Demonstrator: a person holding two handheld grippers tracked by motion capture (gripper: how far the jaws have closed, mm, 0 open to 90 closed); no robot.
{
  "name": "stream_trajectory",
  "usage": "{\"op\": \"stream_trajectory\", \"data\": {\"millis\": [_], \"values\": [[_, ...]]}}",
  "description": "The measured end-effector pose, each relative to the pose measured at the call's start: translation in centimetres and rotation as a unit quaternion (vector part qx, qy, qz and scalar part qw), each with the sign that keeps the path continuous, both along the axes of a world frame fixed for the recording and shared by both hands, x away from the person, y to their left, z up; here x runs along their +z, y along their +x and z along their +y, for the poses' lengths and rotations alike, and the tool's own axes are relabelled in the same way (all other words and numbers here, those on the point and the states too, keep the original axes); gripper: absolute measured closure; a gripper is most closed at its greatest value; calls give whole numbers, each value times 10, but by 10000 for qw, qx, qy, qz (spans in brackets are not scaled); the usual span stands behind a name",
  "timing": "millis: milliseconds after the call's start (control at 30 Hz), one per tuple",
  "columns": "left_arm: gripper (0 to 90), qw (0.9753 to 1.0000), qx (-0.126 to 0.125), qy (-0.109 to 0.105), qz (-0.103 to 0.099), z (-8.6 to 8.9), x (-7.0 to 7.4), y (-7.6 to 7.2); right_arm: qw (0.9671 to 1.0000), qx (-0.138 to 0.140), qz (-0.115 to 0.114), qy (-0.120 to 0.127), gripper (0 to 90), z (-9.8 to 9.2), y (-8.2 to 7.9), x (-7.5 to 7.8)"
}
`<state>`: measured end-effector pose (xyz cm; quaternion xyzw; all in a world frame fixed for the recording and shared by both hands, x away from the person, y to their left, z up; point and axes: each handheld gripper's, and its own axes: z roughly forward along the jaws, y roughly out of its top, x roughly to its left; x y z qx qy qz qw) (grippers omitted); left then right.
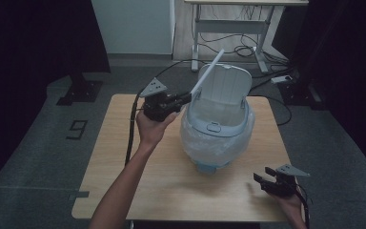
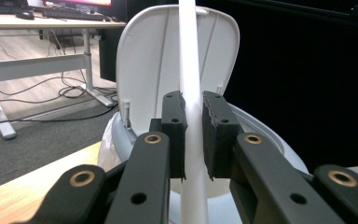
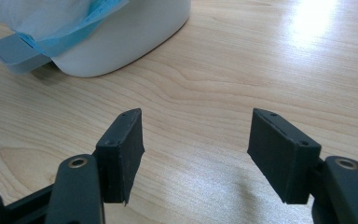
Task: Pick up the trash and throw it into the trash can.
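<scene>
We find the left tongs clenched on a white strip — it slants up beside the open lid of the bin, mid-counter. The right tongs stand released — low over bare wood, near the bin's base.

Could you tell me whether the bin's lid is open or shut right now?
Open: the lid stands raised behind the bin, whose bag-lined mouth is uncovered.
</scene>
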<state>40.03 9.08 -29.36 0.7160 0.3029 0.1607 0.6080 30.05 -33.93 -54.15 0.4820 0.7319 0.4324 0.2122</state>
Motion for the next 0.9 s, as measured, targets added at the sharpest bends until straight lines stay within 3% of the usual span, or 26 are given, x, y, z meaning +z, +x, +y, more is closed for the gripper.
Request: {"op": "stream_trajectory", "data": {"millis": [267, 900], "values": [[797, 10000, 21, 62, -71, -5, 10, 3, 10000, 29, 4, 27, 349, 1, -1, 1], [797, 9998, -23, 139, 133, -33, 14, 28, 10000, 42, 35, 7, 349, 0, 0, 0]]}}
